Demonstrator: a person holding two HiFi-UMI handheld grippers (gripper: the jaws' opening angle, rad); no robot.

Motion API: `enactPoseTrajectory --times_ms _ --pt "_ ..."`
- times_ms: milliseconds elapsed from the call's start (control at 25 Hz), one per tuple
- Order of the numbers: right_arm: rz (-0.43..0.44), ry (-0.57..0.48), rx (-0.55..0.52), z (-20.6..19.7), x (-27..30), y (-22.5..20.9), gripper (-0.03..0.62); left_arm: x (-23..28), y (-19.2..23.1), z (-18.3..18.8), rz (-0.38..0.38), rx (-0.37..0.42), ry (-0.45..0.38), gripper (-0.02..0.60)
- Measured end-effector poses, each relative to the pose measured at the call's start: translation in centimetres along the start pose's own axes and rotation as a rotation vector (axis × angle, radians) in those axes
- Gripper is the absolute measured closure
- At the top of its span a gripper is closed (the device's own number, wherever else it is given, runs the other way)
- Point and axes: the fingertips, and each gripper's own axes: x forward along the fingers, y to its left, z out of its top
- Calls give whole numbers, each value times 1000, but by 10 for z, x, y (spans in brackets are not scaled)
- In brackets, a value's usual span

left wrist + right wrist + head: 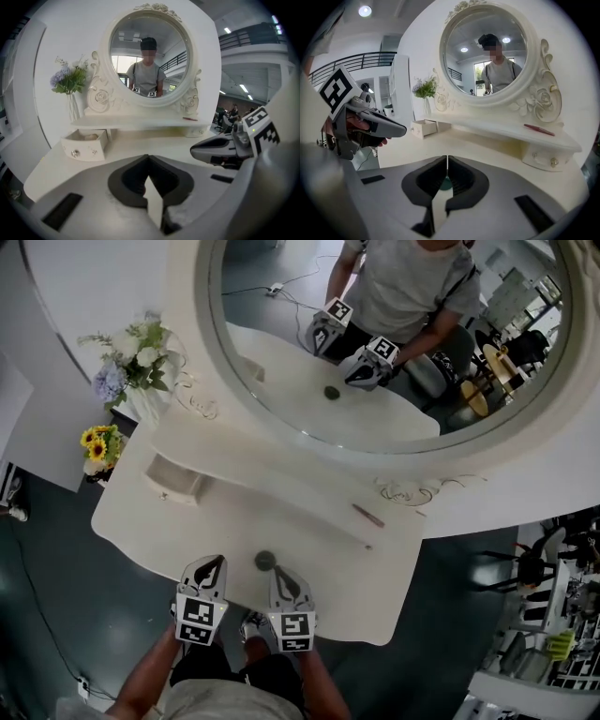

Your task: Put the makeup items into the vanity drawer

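Note:
A small dark round compact point(265, 561) lies on the white vanity table point(375, 596) near its front edge. My right gripper point(279, 571) hangs just beside it, jaws shut and empty; in the right gripper view the compact point(446, 183) shows teal under the shut jaws point(446, 159). My left gripper point(217, 562) is a little to the left, also shut and empty, as the left gripper view point(149, 157) shows. A slim red pencil point(367, 515) rests on the raised shelf at the right. The small drawer point(173, 479) on the left stands pulled open.
A big round mirror point(394, 343) rises behind the shelf and reflects the person and both grippers. A vase of white and purple flowers point(136, 367) stands at the back left, yellow flowers point(101, 448) below it. A shut drawer with a knob point(544, 159) is under the shelf's right end.

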Motion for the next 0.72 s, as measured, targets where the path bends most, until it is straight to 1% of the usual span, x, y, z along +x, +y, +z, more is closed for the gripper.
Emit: enactPoseTrajectory --times_ms 240,280,320,360,520,720 --pt "43 72 -32 -23 16 7 574 4 -3 -23 -9 -16 37 581" --pt "53 83 -35 -26 19 8 548 5 -4 -25 -12 -18 40 581" --pt "64 94 -36 -29 21 9 492 5 -5 -26 -16 -20 43 581" --pt "73 105 -38 -31 24 9 463 6 -6 -27 -18 -21 45 581" --pt "86 141 -48 -41 33 9 425 11 -8 -31 -21 -31 53 581" --pt "77 163 -54 -46 40 4 425 14 -7 -34 -21 -38 61 581"
